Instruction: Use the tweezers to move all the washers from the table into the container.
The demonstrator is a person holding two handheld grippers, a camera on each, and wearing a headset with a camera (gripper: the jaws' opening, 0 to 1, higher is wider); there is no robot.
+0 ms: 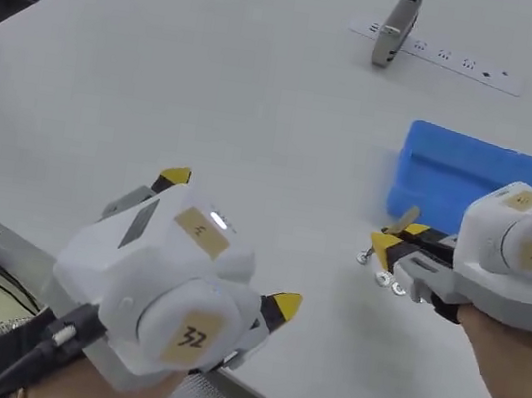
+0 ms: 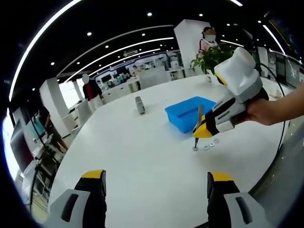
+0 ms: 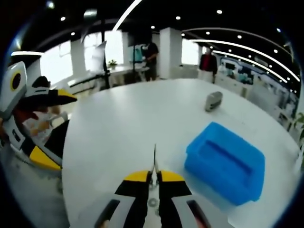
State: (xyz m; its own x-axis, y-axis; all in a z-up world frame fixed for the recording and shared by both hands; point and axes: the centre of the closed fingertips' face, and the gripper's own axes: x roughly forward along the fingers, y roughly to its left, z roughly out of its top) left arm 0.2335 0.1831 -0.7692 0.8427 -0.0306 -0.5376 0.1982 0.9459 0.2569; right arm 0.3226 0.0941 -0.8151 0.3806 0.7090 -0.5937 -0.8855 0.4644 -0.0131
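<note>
Several small metal washers point(image 1: 386, 277) lie on the white table point(image 1: 212, 91) just in front of the blue container point(image 1: 470, 174). My right gripper point(image 1: 386, 247) is shut on the tweezers point(image 1: 397, 224), whose tips point down at the washers point(image 2: 206, 147). In the right gripper view the tweezers point(image 3: 154, 161) stick out from between the closed jaws, with the container point(image 3: 225, 161) to their right. My left gripper point(image 1: 229, 242) hovers at the table's near edge, open and holding nothing, its jaws wide apart in its own view point(image 2: 156, 176).
A grey metal object point(image 1: 397, 28) rests on a white power strip point(image 1: 457, 59) at the far side. The table's near edge point(image 1: 1, 230) runs under my left gripper. People stand far off in the background of the gripper views.
</note>
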